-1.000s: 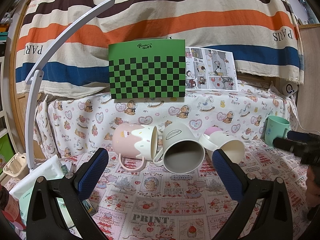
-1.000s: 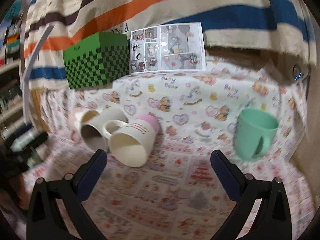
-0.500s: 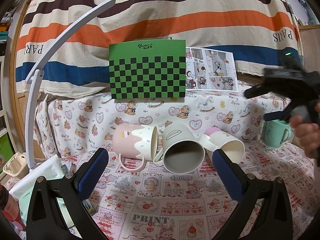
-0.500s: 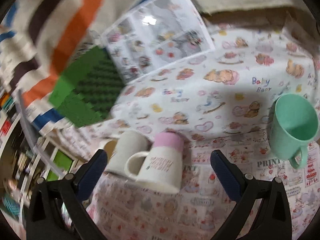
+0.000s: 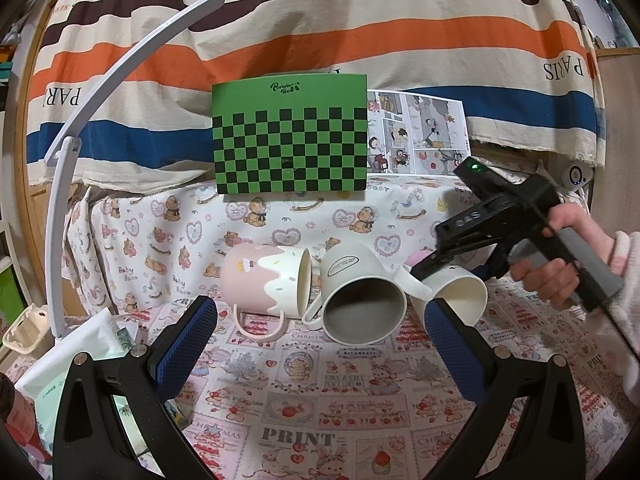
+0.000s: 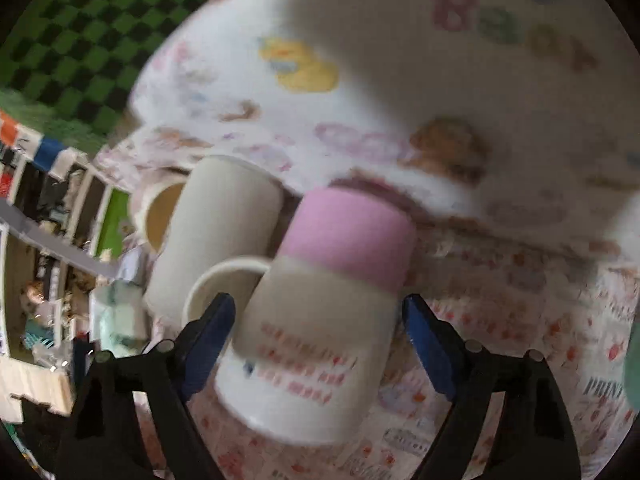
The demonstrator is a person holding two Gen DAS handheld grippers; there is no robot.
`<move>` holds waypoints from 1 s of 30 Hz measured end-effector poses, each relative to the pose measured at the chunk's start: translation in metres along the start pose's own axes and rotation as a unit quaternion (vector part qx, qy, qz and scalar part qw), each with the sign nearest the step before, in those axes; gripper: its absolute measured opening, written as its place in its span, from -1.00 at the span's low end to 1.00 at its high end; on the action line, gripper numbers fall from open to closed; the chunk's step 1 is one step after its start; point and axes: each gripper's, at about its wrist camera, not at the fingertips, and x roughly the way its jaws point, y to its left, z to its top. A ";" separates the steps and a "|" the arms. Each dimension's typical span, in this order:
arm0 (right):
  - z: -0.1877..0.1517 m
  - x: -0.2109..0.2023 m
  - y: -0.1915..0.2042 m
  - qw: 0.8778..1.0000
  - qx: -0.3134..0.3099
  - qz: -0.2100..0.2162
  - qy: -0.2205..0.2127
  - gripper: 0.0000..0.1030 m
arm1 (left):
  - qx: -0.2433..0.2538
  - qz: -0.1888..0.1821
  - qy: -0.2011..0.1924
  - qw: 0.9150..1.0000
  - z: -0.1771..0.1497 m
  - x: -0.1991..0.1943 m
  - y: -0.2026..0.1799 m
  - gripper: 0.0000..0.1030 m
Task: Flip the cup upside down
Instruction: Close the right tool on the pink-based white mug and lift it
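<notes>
Three mugs lie on their sides on the printed cloth. A white mug with a pink base (image 6: 320,312) lies between the open fingers of my right gripper (image 6: 318,320), which comes down over it from above; the pads do not touch it. In the left wrist view this mug (image 5: 460,292) is at the right, under the right gripper (image 5: 452,264). A plain white mug (image 5: 360,300) lies in the middle and a pink-and-white mug (image 5: 268,280) at the left. My left gripper (image 5: 320,336) is open and empty in front of them.
A green checkered box (image 5: 290,136) and a comic sheet (image 5: 416,136) lean on the striped backdrop. A white curved lamp arm (image 5: 68,160) stands at the left, with a white packet (image 5: 76,360) below it. A green cup's edge (image 6: 632,364) shows at far right.
My right gripper has swung in from the right and come down over the pink-based mug, now straddling it. The left gripper and the mugs have not moved.
</notes>
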 end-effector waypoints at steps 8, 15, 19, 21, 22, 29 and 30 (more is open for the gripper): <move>0.001 0.000 -0.008 0.999 0.052 0.010 -0.012 0.41 | 0.005 -0.001 -0.002 1.000 0.000 0.000 -0.001 0.99; -0.017 -0.027 0.004 0.997 0.048 -0.016 -0.062 0.41 | 0.004 -0.001 -0.002 1.000 0.000 0.001 -0.001 0.99; -0.044 -0.052 0.010 0.994 0.054 0.004 -0.095 0.41 | 0.002 0.001 -0.001 1.000 0.001 0.000 -0.001 0.99; -0.061 -0.065 0.014 0.993 0.056 0.010 -0.108 0.41 | 0.002 0.001 -0.002 1.000 0.001 0.000 0.000 0.99; -0.066 -0.069 0.013 0.992 0.061 0.016 -0.111 0.41 | 0.002 0.001 -0.002 1.000 0.001 0.000 0.000 0.99; -0.110 -0.058 0.022 0.991 0.087 0.025 -0.097 0.41 | 0.002 0.001 -0.001 1.000 0.000 0.000 0.000 0.99; -0.116 -0.056 0.026 0.992 0.077 0.020 -0.099 0.41 | 0.002 0.001 -0.002 1.000 0.000 0.000 0.000 0.99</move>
